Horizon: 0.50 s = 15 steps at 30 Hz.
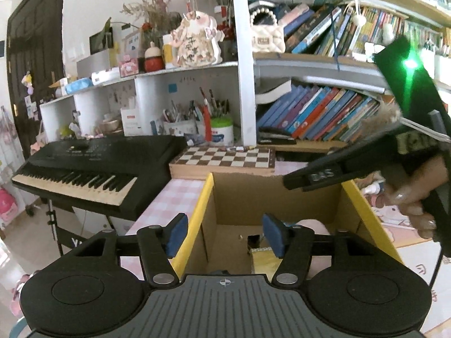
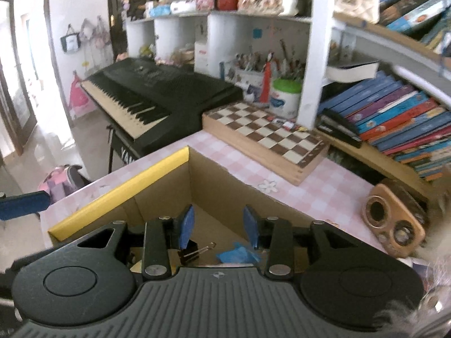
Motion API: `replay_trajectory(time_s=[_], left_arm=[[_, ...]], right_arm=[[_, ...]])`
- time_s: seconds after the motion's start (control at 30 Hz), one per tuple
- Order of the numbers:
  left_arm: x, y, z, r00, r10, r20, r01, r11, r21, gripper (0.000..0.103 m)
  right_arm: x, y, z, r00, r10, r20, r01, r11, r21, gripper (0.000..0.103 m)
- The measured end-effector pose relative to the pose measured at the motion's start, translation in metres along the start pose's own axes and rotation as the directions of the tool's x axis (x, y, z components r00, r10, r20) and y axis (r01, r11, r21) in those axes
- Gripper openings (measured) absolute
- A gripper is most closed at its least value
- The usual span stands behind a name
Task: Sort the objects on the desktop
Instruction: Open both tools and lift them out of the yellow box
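Tongs both empty over the cardboard box (image 2: 157, 186). Left tongs (image 1: 224, 235) with pads standing apart, nothing between them; right tongs (image 2: 218, 226) with a narrower gap, also clear of any object.

Box on the pink checked table (image 2: 324, 186), yellow-edged flaps up. Inside, in right wrist view: black binder clip (image 2: 194, 250), crumpled blue item (image 2: 239, 255). In left wrist view: something pale pink and rounded (image 1: 313, 225) and a yellowish piece (image 1: 265, 259); identity unclear.

Outside the box: tan phone (image 2: 394, 219) lying flat near the shelf, chessboard (image 2: 267, 135) behind.

Handling estimate, phone as likely next item: rigid, moderately heavy, smooth back, probably slippery. Best taken across the long edges near mid-length, pads square, away from the lens cluster. Binder clip: light, stiff, grip on the body, not the wire arms.
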State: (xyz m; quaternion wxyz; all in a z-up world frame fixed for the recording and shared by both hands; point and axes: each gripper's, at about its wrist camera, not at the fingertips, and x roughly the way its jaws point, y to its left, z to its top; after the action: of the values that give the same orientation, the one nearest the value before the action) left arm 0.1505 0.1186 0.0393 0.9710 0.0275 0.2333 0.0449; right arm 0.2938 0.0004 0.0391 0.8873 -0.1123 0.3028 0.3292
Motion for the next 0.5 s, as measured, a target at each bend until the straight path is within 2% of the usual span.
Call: replay_trajectory(time_s=[0.1, 0.27, 0.5], left_arm=[[-0.012, 0.002, 0.000, 1.000, -0.007, 0.024, 0.007, 1.000, -0.003, 0.067], [-0.033, 0.007, 0.000, 0.998, -0.026, 0.060, 0.027, 1.000, -0.015, 0.067], [-0.061, 0.008, -0.010, 0.993, -0.078, 0.086, 0.080, 0.997, -0.021, 0.069]], right_arm=[[-0.025, -0.004, -0.008, 0.998, -0.046, 0.043, 0.044, 0.998, 0.038, 0.036], [-0.070, -0.012, -0.026, 0.980, -0.161, 0.116, 0.147, 0.981, 0.128, 0.036], [-0.122, -0.006, -0.063, 0.960, -0.253, 0.124, 0.224, 0.952, 0.211, 0.036]])
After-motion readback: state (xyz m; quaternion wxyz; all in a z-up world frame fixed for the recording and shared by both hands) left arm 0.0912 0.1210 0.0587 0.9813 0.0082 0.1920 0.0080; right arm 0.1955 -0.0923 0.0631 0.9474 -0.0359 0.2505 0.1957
